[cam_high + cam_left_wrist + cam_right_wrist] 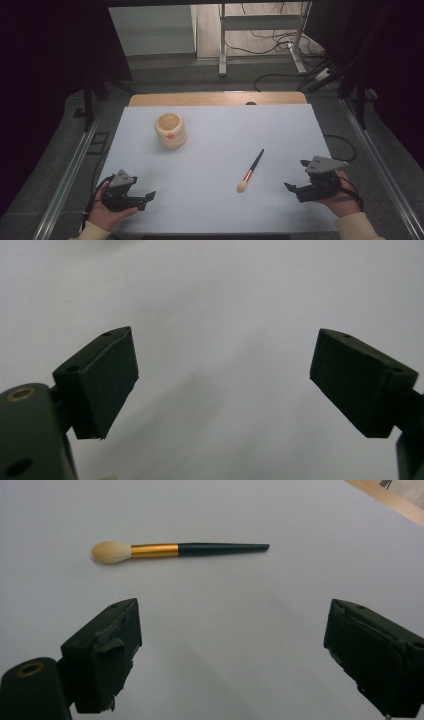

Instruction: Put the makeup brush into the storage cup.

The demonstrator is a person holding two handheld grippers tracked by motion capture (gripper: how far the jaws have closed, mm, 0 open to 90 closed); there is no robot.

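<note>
One makeup brush lies flat on the white table, its long axis running on a slant in the high view: the pale bristle head points toward the person's edge of the table and the tapered black handle tip points away and a little to the right, with a gold ferrule between them. In the right gripper view the brush lies crosswise ahead of the jaws, bristles to the left, handle to the right. There is one brush, one round cream-coloured pot with an open mouth, and two hand-held grippers. The right hand-held gripper sits near the brush, to the right of its bristle end, apart from it, jaws spread wide with nothing between them. The left hand-held gripper is well apart from the brush, on the other side of it, its jaws also wide open and empty over bare table. The pot stands beyond the left hand-held gripper, farther up the table.
</note>
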